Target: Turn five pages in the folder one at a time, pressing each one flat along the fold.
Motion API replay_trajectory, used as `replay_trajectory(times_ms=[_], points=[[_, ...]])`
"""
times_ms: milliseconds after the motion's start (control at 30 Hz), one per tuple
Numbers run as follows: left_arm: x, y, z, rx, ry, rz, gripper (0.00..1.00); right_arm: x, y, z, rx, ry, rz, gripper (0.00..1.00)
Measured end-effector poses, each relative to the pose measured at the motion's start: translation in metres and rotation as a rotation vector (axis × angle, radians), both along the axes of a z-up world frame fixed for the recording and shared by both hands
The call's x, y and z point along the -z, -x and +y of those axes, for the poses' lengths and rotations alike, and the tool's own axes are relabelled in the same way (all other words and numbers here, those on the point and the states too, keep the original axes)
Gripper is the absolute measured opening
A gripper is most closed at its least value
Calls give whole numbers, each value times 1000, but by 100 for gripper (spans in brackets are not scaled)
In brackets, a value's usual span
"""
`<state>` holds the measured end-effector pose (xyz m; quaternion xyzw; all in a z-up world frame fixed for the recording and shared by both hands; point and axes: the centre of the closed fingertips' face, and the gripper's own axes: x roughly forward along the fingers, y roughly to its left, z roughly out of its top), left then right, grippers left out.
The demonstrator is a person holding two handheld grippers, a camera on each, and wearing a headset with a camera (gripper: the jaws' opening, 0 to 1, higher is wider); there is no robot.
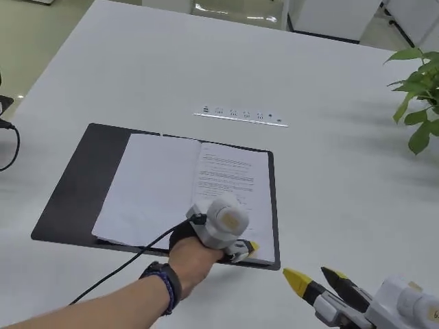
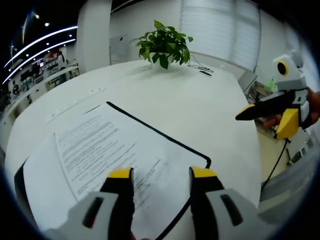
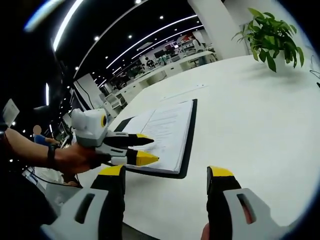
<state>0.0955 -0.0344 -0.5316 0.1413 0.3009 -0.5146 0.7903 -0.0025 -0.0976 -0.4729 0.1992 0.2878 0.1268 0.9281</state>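
The black folder [image 1: 75, 199] lies open on the white table, with a blank left page [image 1: 154, 185] and a printed right page [image 1: 230, 178]. My left gripper [image 1: 248, 248] sits at the folder's near right corner. In the left gripper view it [image 2: 161, 173] is open, its yellow tips hovering over the printed page [image 2: 110, 145]. My right gripper [image 1: 312, 276] is off the folder, to the right of that corner, above the bare table. It [image 3: 166, 171] is open and empty, and looks at the folder [image 3: 170, 130] and the left gripper [image 3: 142, 149].
A potted plant [image 1: 418, 89] stands at the table's right edge. A strip of sockets [image 1: 240, 115] is set into the table beyond the folder. A black cable [image 1: 116, 271] trails from the left gripper toward the near edge. People and desks show in the background.
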Motion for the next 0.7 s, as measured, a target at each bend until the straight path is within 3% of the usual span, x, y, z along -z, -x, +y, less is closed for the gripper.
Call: replay_trajectory(times_ms=[67,200,333,467,567,700], points=[[5,1,0,3,-11,9,43,-1,-1,1,-3,-1,1,65],[16,8,3,38,-62,-15,43,-1,-3,3,-11,-2,1,65],[15,4,3,25,-59,-17,41,-1,-4,2,-12,-3,1,65],[17,3,4,32,-68,-49,38,1,-4,2,-13,-4,7,65],[17,2,4,27,-57,-51,38,1,-4,2,-11,-6,8,65],[17,1,4,31,-46,-59,28,3,-5,2,-10,-7,10,64]])
